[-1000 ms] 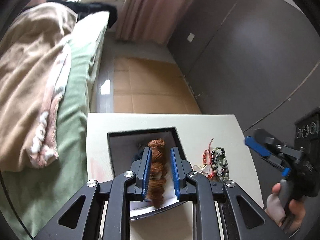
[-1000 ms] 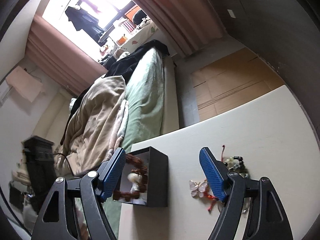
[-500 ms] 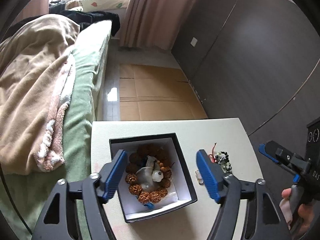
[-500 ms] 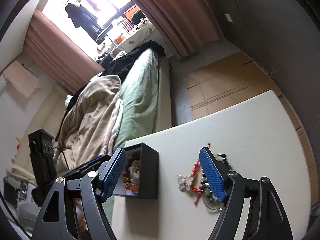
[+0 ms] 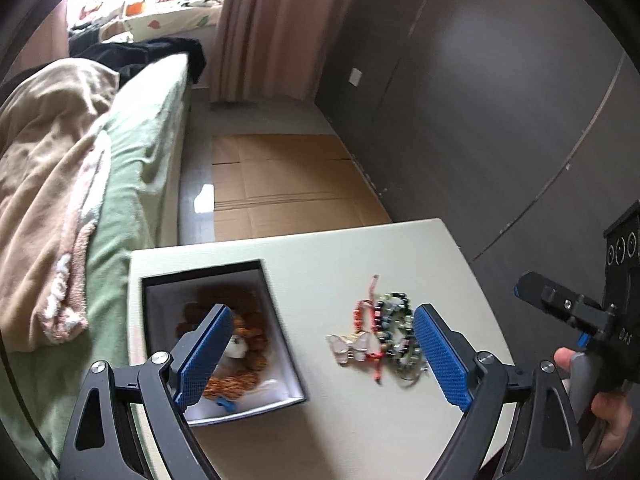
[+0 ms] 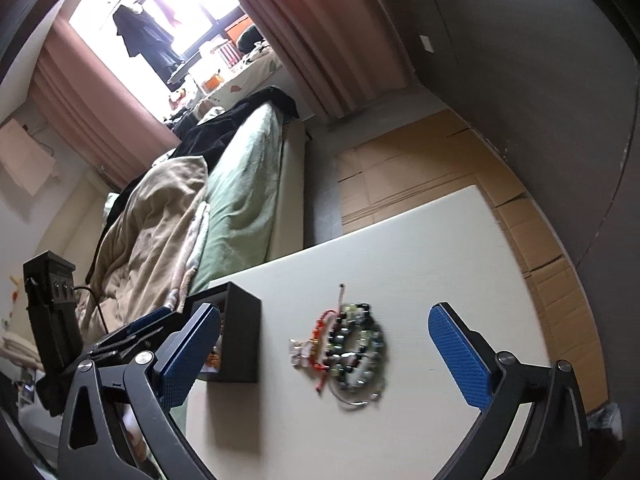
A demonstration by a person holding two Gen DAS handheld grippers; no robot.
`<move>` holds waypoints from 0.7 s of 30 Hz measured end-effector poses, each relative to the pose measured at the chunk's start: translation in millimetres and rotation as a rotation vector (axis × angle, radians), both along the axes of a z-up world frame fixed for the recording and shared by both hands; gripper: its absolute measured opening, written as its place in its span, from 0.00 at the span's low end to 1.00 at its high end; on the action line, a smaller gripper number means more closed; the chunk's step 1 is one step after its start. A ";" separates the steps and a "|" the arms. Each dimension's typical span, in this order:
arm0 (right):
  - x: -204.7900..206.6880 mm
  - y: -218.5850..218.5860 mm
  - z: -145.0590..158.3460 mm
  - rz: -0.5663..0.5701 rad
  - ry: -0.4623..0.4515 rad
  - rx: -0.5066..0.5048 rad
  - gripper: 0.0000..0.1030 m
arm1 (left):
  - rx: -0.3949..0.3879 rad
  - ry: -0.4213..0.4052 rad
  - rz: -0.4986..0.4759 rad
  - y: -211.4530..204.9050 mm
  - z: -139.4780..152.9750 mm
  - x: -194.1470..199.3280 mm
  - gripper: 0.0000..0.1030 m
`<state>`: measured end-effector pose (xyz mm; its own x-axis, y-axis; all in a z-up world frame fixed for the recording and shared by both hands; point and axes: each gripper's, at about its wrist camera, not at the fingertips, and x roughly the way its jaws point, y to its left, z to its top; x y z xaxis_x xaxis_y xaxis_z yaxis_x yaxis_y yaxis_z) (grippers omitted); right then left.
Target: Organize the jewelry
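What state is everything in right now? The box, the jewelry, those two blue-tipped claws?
Black box with white lining: lid off, brown bead bracelet inside.
Dark green bead bracelet: loose on the cream table.
Red cord bracelet: loose, in the same pile.
Butterfly charm: lying flat on the table.
Left gripper: empty, jaws opening.
Right gripper: empty, jaws opening.
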<state>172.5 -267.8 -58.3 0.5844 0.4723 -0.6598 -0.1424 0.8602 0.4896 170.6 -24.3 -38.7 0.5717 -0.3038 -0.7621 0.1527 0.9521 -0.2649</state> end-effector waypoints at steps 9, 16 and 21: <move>-5.6 -32.8 -0.5 -0.055 0.026 -0.017 1.00 | 0.013 -0.001 -0.045 -40.5 1.3 -1.3 1.00; -9.5 -57.9 -3.3 -0.073 0.041 -0.034 1.00 | 0.030 0.022 -0.038 -57.1 -2.4 1.9 0.99; -7.1 -77.4 -11.6 -0.098 0.071 -0.005 1.00 | 0.038 0.060 -0.031 -61.1 -9.9 8.5 0.66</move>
